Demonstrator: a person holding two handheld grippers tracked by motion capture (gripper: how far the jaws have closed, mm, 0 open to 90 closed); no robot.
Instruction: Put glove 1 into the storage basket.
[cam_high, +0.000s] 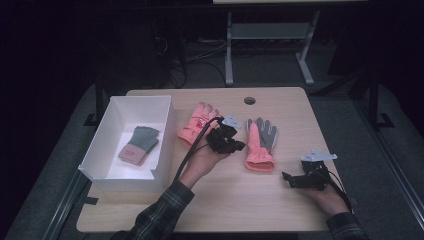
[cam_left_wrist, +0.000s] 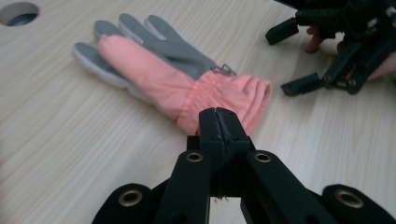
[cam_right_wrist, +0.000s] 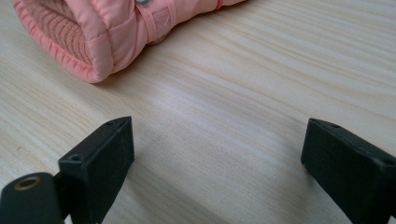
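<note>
1. Pink padded cloth with a grey palm side: glove (cam_high: 260, 142) flat on the wooden table (cam_high: 280, 210), just beside the left gripper (cam_high: 227, 140), at its 3 o'clock in the high view.
2. Long axis from 12 to 6 o'clock: grey fingers at 12, gathered cuff at 6.
3. Left gripper clearly the nearer one. Jaws pressed together, tips right at the cuff's edge in the left gripper view, no cloth visible between them.
4. Right gripper (cam_high: 290, 179) at 4 o'clock from the glove, apart from it, jaws wide apart over bare wood, holding nothing.
5. Soft and floppy by the look: smooth shell, elastic puckers at the wrist, ribbed knit lining inside the cuff, small metal clip (cam_left_wrist: 225, 70) where grey meets pink.
6. Probably calls for a pinch on the cuff from 9 o'clock, low along the tabletop.
7. Farther off: second glove (cam_high: 197, 122), all pink, at 10 o'clock from the left gripper; white box (cam_high: 112, 112) at 9 o'clock, with a grey-and-pink knitted mitt (cam_high: 139, 145) inside.
</note>
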